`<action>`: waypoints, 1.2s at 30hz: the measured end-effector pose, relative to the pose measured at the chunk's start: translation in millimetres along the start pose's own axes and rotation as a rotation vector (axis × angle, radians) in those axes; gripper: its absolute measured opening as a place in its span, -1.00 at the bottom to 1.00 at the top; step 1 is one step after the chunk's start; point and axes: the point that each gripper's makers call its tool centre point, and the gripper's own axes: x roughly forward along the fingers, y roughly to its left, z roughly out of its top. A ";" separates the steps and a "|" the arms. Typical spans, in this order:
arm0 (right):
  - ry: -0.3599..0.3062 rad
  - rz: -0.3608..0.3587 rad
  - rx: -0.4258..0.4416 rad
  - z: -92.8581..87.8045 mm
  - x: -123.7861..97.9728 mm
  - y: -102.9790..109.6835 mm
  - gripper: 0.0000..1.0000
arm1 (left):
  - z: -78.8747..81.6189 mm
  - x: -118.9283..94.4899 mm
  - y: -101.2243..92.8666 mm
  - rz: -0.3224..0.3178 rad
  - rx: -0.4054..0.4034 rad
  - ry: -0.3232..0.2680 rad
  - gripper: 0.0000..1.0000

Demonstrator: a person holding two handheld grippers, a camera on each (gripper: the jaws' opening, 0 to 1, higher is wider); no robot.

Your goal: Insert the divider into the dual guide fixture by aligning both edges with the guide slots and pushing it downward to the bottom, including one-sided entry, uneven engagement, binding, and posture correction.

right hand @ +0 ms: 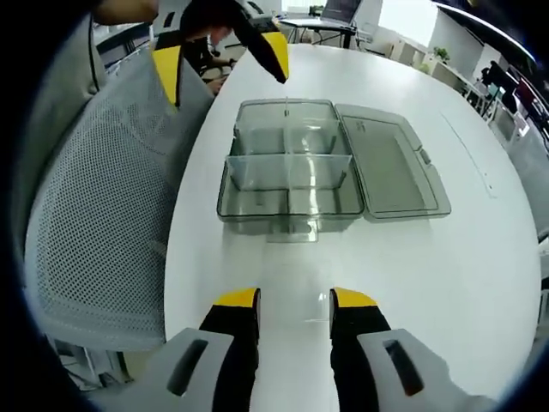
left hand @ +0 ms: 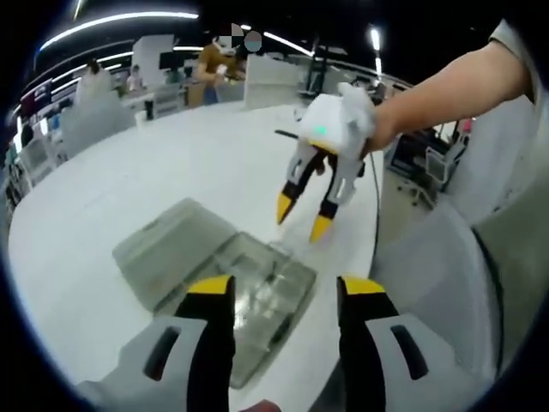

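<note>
Right gripper (right hand: 293,302) jaws apart, holding nothing; clear box (right hand: 290,163) ahead of fingertips on white table (right hand: 480,257), a divider (right hand: 287,158) across it, lid (right hand: 390,163) open; left gripper (left hand: 283,292) jaws apart, empty, tips over box (left hand: 257,283).

Bare white table (right hand: 274,257) between right gripper (right hand: 294,300) and clear box (right hand: 287,163), mesh chair (right hand: 103,223) crowding table's edge

Left gripper (left hand: 287,296) open above clear box (left hand: 249,296); right gripper (left hand: 300,217) opposite.
</note>
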 end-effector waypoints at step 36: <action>-0.103 -0.111 -0.162 78.0 -37.8 17.1 -0.46 | 23.1 14.6 -9.5 -0.048 -0.268 -0.053 -0.37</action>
